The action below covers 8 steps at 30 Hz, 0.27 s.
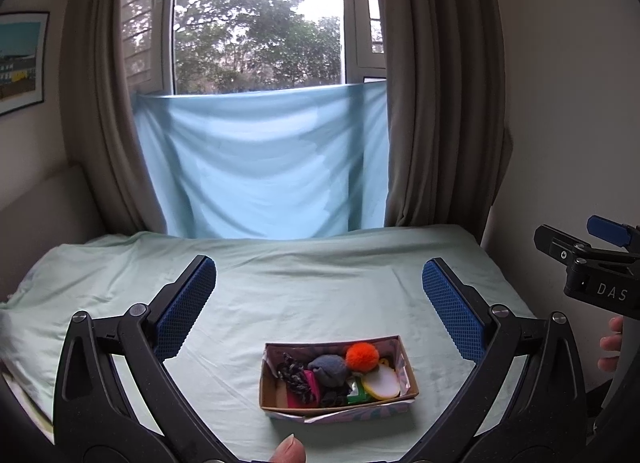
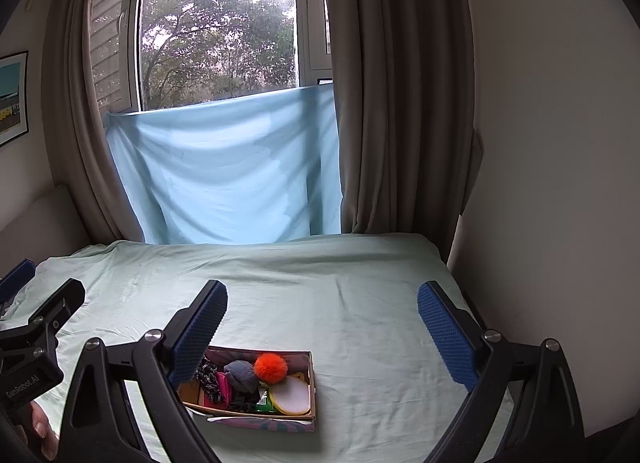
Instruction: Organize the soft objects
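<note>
A small open cardboard box (image 1: 411, 379) (image 2: 311, 383) sits on the pale green bed sheet (image 1: 304, 295) (image 2: 360, 303). In it lie an orange pompom (image 1: 362, 357) (image 2: 271, 367), a grey soft ball (image 1: 329, 370) (image 2: 241, 375), a black-and-white rope toy (image 1: 294, 373) (image 2: 207, 377), a pink item (image 1: 310, 381) (image 2: 222, 385), a green packet (image 1: 357, 395) (image 2: 264, 405) and a white-and-yellow pad (image 1: 382, 383) (image 2: 291, 397). My left gripper (image 1: 319, 273) is open and empty, held above and behind the box. My right gripper (image 2: 322, 295) is open and empty, above the box's right side.
The bed meets a window wall with a hanging light blue cloth (image 1: 264, 167) (image 2: 228, 171) and brown curtains (image 1: 436, 103) (image 2: 392, 103). A white wall (image 2: 552, 183) bounds the bed on the right. The right gripper's body (image 1: 592, 263) shows at the left view's right edge.
</note>
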{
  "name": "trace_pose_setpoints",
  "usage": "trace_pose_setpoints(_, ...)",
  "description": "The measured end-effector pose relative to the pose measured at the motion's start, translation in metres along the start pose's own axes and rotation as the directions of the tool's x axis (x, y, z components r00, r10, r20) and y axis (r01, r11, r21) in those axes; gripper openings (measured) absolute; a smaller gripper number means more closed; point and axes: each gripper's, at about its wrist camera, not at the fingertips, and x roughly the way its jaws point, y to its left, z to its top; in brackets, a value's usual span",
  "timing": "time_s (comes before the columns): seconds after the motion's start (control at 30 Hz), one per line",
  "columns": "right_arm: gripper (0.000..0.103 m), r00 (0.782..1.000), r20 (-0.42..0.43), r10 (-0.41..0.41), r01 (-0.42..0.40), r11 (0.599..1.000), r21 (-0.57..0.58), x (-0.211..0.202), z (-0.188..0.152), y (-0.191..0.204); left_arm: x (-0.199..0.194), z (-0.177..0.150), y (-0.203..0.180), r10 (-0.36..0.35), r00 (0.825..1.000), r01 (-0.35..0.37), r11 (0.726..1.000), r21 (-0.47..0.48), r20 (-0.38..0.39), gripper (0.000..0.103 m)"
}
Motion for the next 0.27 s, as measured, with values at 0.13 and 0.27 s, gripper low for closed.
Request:
trace_pose_setpoints(0.13, 0.095, 1.000, -0.029, -0.003, 0.002, 1.000, -0.002, 0.011, 0.000, -0.001, 0.007, 0.000, -0.001, 0.012, 1.000, -0.012, 1.000, 0.007, -0.011, 0.103)
trace_pose_setpoints(0.27, 0.095, 0.996, -0.093, 0.000, -0.001, 1.000, -0.010, 0.033, -0.004, 0.001, 0.021, -0.004, -0.003, 0.004, 0.999, -0.004, 1.000, 0.014, -0.038, 0.103)
